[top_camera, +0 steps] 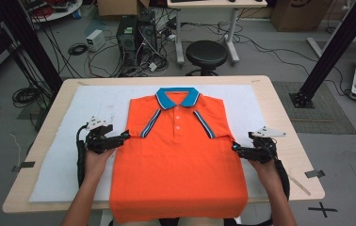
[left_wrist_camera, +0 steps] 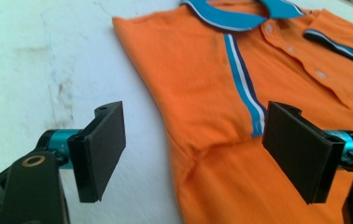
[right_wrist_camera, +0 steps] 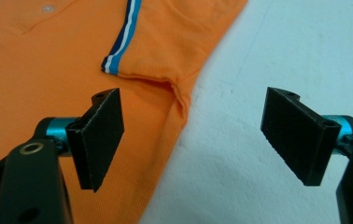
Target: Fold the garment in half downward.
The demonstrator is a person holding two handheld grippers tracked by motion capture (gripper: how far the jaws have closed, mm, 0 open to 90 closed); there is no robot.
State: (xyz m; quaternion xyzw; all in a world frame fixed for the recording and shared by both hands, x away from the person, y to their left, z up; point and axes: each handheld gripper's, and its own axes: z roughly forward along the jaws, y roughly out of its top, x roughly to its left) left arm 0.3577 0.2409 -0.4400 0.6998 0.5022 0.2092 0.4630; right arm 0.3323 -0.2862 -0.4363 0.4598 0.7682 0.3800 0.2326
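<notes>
1. The orange polo shirt lies flat and face up in the middle of the frame in the high view, blue collar toward the top, sleeves already folded in over the chest, and its hem hanging over the near edge of the worktop.
2. It sits on a white sheet that covers most of the worktop.
3. The left gripper is at the shirt's left side edge, just below the folded sleeve. In the left gripper view its fingers stand wide, one over white sheet, the other over orange cloth, straddling the side edge.
4. The right gripper mirrors it at centre right of the high view. In the right gripper view its fingers are wide too, with the side seam between them and nothing held.
5. My read: this is the reach before the grasp, both sides lined up for a fold.
6. The next move likely calls for lowering both sets of fingers onto the side edges, closing on the cloth at matching height, then lifting evenly so the shirt doesn't skew.
</notes>
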